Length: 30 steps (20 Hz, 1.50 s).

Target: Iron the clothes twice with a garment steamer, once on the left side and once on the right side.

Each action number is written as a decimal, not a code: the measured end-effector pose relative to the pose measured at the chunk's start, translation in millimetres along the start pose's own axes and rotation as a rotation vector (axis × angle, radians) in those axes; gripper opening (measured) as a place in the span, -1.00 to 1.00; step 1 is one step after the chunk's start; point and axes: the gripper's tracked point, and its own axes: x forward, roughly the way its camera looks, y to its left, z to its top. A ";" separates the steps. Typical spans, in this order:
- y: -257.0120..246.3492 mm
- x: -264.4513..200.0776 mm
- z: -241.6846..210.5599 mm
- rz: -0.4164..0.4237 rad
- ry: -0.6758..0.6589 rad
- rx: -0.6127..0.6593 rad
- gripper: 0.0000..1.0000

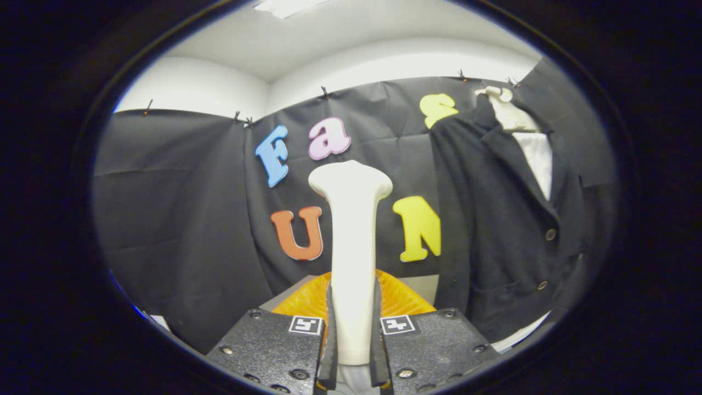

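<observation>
My gripper [354, 340] is shut on the handle of a white garment steamer [352, 236], which stands upright between the fingers with its flared head up at the level of the wall cloth. To the right, beyond the fingers, a dark buttoned jacket [504, 230] hangs on a pale hanger [507, 109] with a white lining or shirt showing at the collar. The steamer's head is well to the left of the jacket and apart from it.
An orange ribbed object [397, 299] lies just behind the fingers on a grey tabletop [425, 285]. Black booth cloth closes the back and left side. A white surface edge [521, 334] shows under the jacket's hem.
</observation>
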 end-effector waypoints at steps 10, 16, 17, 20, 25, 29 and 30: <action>-125.5 -86.6 80.1 -0.219 -0.162 -0.030 -0.49; -186.9 -59.0 100.1 -0.277 -0.150 -0.033 -0.49; -192.1 -48.1 99.6 -0.276 -0.138 -0.034 -0.49; -202.4 -24.4 100.1 -0.285 -0.123 -0.059 -0.49; -211.1 6.7 82.4 -0.315 -0.090 -0.081 -0.49; -218.1 12.7 64.1 -0.352 -0.067 -0.104 -0.49; -219.4 11.6 61.4 -0.359 -0.066 -0.110 -0.49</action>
